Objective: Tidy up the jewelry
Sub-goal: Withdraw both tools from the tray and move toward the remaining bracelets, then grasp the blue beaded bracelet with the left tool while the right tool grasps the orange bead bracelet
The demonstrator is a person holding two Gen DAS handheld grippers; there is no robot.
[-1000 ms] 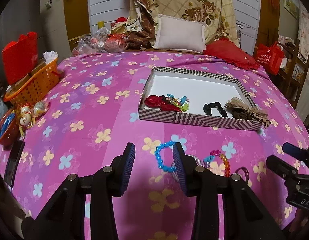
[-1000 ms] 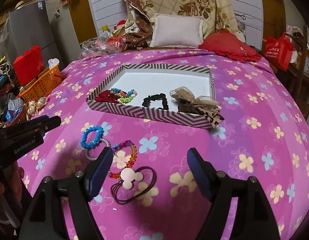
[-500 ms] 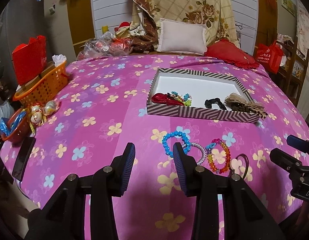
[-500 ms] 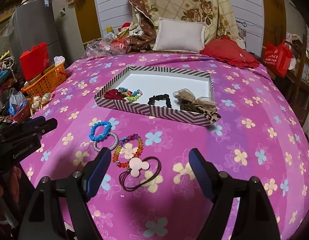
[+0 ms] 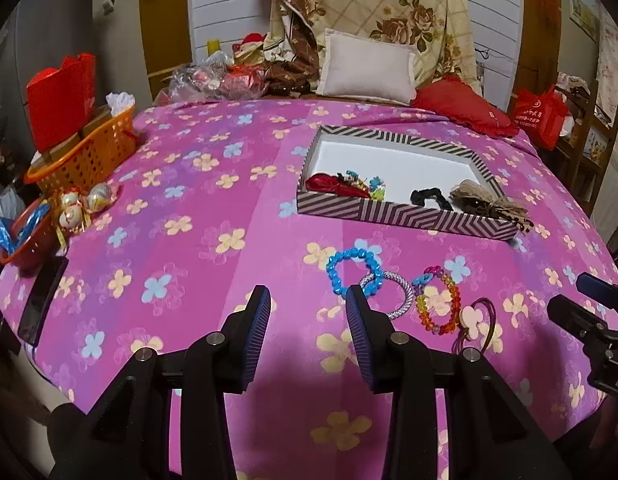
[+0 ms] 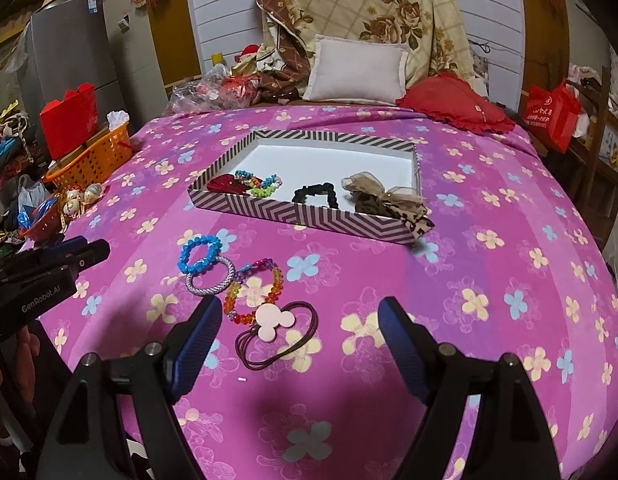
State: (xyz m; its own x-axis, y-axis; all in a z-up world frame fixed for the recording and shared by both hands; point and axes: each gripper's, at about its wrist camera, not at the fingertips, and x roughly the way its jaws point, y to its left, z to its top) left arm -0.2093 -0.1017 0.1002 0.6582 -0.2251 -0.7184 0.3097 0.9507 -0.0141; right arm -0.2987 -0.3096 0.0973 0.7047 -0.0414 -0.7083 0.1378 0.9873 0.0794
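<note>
Pink flowered bedspread (image 5: 197, 208) across most of both frames. Above centre in each view, striped chevron box (image 5: 405, 216) (image 6: 309, 216), open on top, white inside. Along the box's near wall: red hair tie (image 6: 225, 184) at its left end, multicoloured bead string (image 6: 261, 185) touching it, black scrunchie (image 6: 316, 194) in the middle, tan gauze bow (image 6: 383, 196) at the right end, draped over the box's corner.

Below the box, loose on the bedspread, a row of four pieces: blue bead bracelet (image 5: 352, 270) (image 6: 200, 254), silver woven bangle (image 5: 393, 294) (image 6: 211, 276) overlapping it, rainbow bead bracelet (image 5: 437, 300) (image 6: 255, 290) just beside, then mouse-head hair tie (image 5: 475, 322) (image 6: 275, 328) with dark elastic loops, touching the rainbow beads.

Left gripper (image 5: 307, 320) low in the left wrist view, fingers moderately spread, nothing between them; right-hand finger's tip overlapping the lower edge of the blue bead bracelet in the picture, contact not clear. Right gripper (image 6: 299, 326) low in the right wrist view, fingers spread wide and empty, mouse-head hair tie lying between the tips in the picture; whether above or on the cloth, cannot tell.

At the left edge of both frames: orange basket (image 5: 89, 156) (image 6: 93, 158), red paper bag (image 5: 63, 98). At the top: white pillow (image 6: 357, 70), red cushion (image 6: 453, 102).
</note>
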